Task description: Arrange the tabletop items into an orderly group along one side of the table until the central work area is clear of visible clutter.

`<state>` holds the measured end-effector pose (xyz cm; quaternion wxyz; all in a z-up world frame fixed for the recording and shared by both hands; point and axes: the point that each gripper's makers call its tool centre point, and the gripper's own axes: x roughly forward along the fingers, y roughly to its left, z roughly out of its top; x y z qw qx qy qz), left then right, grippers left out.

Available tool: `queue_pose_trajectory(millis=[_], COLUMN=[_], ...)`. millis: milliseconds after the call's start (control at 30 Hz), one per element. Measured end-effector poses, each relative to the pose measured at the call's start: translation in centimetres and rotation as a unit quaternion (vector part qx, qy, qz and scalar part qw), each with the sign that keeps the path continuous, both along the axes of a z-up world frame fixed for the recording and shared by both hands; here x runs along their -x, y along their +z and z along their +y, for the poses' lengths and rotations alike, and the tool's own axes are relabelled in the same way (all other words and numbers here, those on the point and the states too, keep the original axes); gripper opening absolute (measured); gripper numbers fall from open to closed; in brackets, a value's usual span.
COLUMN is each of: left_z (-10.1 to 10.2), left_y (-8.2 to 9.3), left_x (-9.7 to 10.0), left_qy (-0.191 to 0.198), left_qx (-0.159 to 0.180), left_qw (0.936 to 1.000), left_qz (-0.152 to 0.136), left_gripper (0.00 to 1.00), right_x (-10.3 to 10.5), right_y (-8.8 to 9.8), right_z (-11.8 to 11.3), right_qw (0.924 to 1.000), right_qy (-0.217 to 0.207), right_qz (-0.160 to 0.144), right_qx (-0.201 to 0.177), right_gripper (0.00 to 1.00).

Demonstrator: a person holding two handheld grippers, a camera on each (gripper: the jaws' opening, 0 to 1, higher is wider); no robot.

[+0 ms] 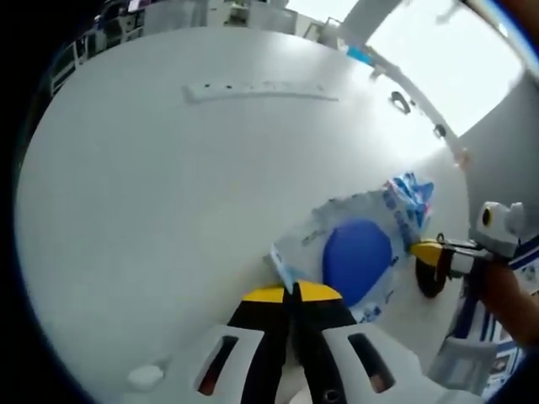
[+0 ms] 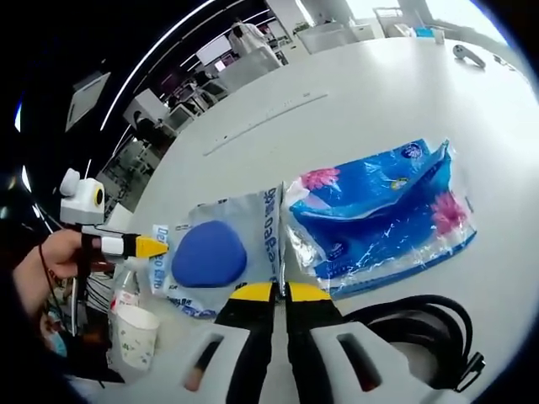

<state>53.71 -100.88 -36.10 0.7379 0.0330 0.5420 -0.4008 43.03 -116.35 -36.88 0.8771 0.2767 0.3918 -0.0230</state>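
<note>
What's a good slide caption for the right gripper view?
Both grippers pinch opposite edges of a clear bag beside a blue tissue pack.

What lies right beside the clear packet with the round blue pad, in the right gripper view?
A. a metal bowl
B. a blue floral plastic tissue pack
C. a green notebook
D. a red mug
B: the blue floral plastic tissue pack lies edge to edge with the clear packet holding a round blue pad on the white table.

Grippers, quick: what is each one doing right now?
Left gripper: shut on the clear packet edge.
Right gripper: shut on the same packet's opposite edge.
</note>
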Motion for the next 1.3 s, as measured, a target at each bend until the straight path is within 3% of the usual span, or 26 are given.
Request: queue_pose_trajectory(millis=[1300], left_z=[0.35], left_y=[0.33], left_x=[-0.18], left_qy=[0.003], left_qx=[0.017], left_qw=[0.9998], left_qz=[0.004], left_gripper=[0.04], right_x=[-0.07], right_y=[0.13], right_z=[0.02], right_qw=[1.0000], right_qy=[-0.001], right_qz=[-0.001], right_qx=[0.001], right_gripper=[0.07])
